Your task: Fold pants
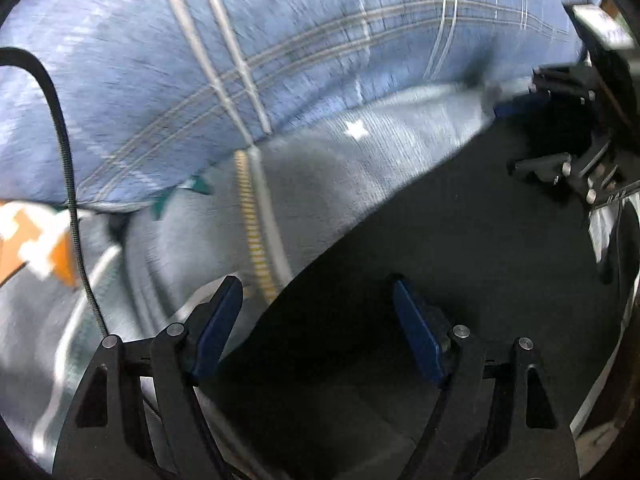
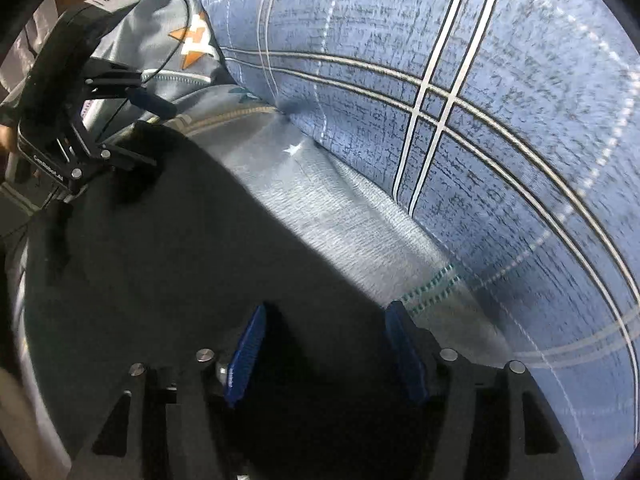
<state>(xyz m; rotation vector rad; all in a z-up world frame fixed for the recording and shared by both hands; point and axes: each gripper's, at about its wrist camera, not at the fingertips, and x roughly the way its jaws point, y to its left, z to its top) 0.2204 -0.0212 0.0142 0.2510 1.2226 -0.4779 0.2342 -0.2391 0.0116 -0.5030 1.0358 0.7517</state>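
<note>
The dark charcoal fabric pants [image 2: 168,264] lie spread flat on the bed, their far edge running as one long diagonal line against the pale grey-blue bedsheet [image 2: 352,216]. Beyond that strip of sheet rises a blue plaid pillow with white and dark stripes [image 2: 500,128].

Both tools sit low over the dark cloth. The left hand-held gripper [image 1: 318,320] has its blue pads set wide apart with nothing between them; the pants edge crosses diagonally just ahead of it, so its left pad hangs over the sheet and its right pad over the pants. The right hand-held gripper [image 2: 326,352] is likewise spread wide and empty, with dark cloth under its left pad and the edge passing by its right pad.

Seen from the right wrist camera, the left tool sits well apart along the same edge, near what looks like a corner of the garment, though blur and shadow make that uncertain.

Judging by this, the long axis of the edge runs between the two tools, each equally close to it, and a paired pinch along it seems the next call.
</note>
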